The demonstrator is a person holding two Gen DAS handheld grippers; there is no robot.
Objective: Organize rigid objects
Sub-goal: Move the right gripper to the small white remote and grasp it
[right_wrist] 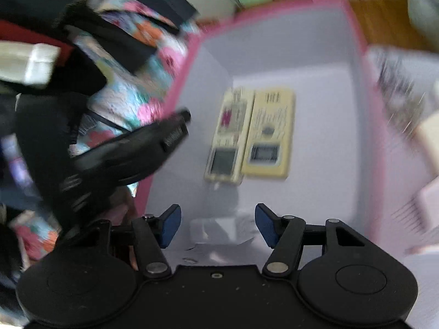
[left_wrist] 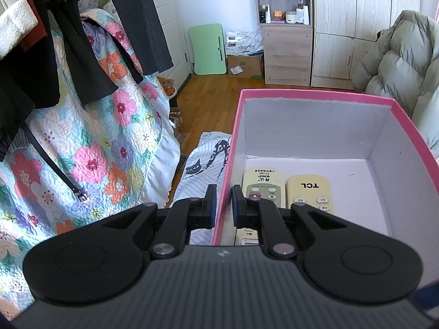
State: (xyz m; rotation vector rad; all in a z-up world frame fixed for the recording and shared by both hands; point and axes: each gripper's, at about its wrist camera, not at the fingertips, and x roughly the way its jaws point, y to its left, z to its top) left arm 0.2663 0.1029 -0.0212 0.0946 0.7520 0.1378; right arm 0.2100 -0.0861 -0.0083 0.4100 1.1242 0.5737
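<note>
Two remotes lie side by side in the pink box, straight ahead of and below the empty right tool.

The right tool (right_wrist: 218,224) stands wide with nothing between its pads, above the near end of the pink box (right_wrist: 365,126); the QUNDA remote (right_wrist: 229,137) and the TCL remote (right_wrist: 270,134) touch along their long edges, long axes running away from that tool, so it is the nearer one for any next placement beside them. The left tool (left_wrist: 223,205) is pinched narrow on the box's left wall, one pad outside and one inside, apparently steadying it. The left view reads the brand names and shows the box resting on a cat-print cloth (left_wrist: 204,161); the right view, blurred, shows the remotes' full length and the free floor to their right.
</note>
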